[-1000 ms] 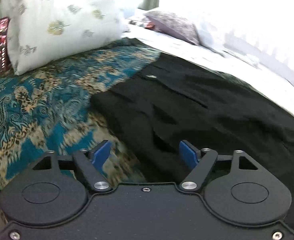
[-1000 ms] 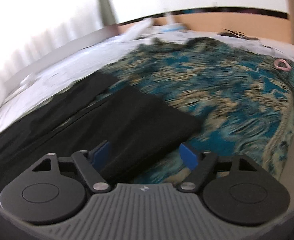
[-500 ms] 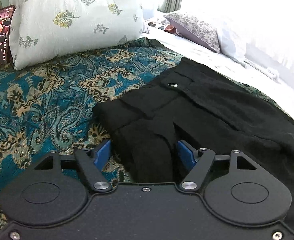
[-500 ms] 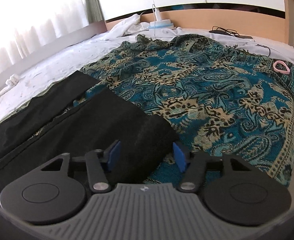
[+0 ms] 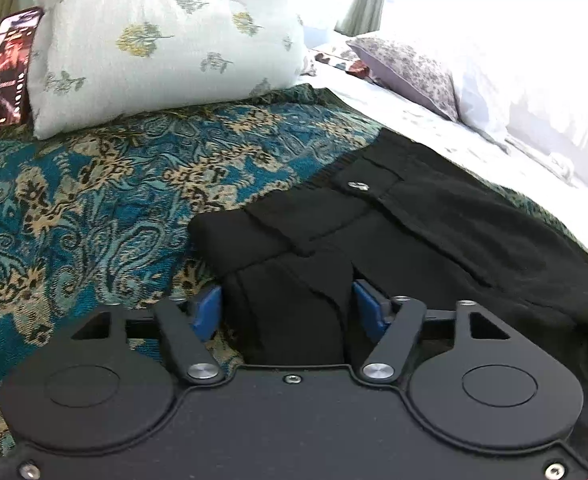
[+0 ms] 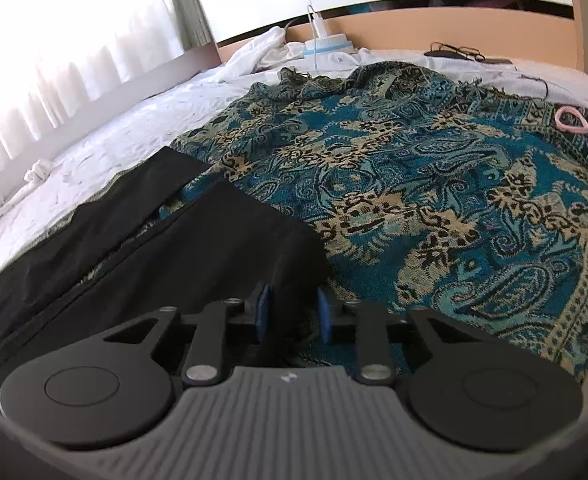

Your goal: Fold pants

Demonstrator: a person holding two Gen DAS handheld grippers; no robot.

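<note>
The black pants (image 5: 434, 232) lie flat on a bed, partly on a teal paisley blanket (image 5: 93, 208) and partly on the white sheet (image 6: 105, 144). In the left wrist view the waist end is near the camera, with a small metal button (image 5: 357, 186) on the waistband.

The left tongs (image 5: 287, 312) are spread, and a raised fold of the waist cloth stands between the two blue pads (image 5: 207, 312). The cloth fills most of the gap, but I cannot tell if the pads touch it on both sides.

In the right wrist view the two legs of the pants (image 6: 197, 248) run away toward the left, with a narrow strip of blanket showing between them. The right tongs (image 6: 291, 314) are at the hem corner of the nearer leg. Their blue pads (image 6: 262, 312) are drawn close, with a small gap between them, and the dark cloth goes into this gap; whether they already pinch it I cannot tell.

Behind the waist a large white pillow with a flower print (image 5: 165, 40) rests on the blanket, and a phone with a lit screen (image 5: 7, 70) leans just beside it. A smaller grey patterned pillow (image 5: 410, 70) lies farther to the right. At the far end of the bed a pink ring (image 6: 572, 118) lies on the blanket, near a wooden board.
</note>
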